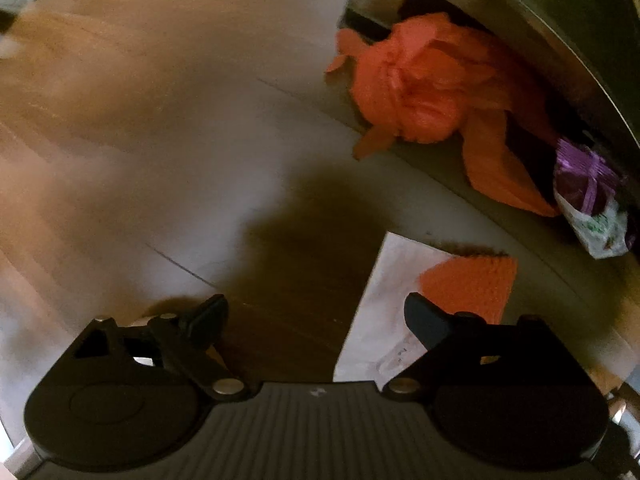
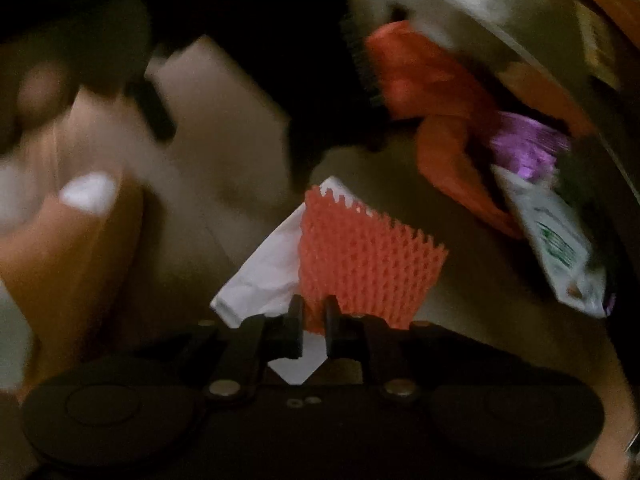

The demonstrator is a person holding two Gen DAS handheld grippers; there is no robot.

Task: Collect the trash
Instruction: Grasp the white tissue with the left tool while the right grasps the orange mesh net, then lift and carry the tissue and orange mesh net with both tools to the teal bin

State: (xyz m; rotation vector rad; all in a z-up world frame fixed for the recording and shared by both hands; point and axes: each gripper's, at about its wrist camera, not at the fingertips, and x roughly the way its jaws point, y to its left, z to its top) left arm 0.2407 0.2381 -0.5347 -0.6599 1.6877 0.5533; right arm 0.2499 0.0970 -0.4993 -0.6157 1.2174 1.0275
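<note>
While the right claw (image 2: pixel 313 320) pinches an orange foam net (image 2: pixel 360 256) and white paper (image 2: pixel 260 280) just above the floor (image 1: pixel 200 160), the left claw (image 1: pixel 316 320) hangs released beside them. More wrappers (image 1: pixel 592 208) lie near the wall.

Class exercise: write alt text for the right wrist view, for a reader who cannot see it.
The right tongs are shut on an orange foam net lying over white paper. Beyond lie an orange plastic bag and a purple wrapper.
</note>
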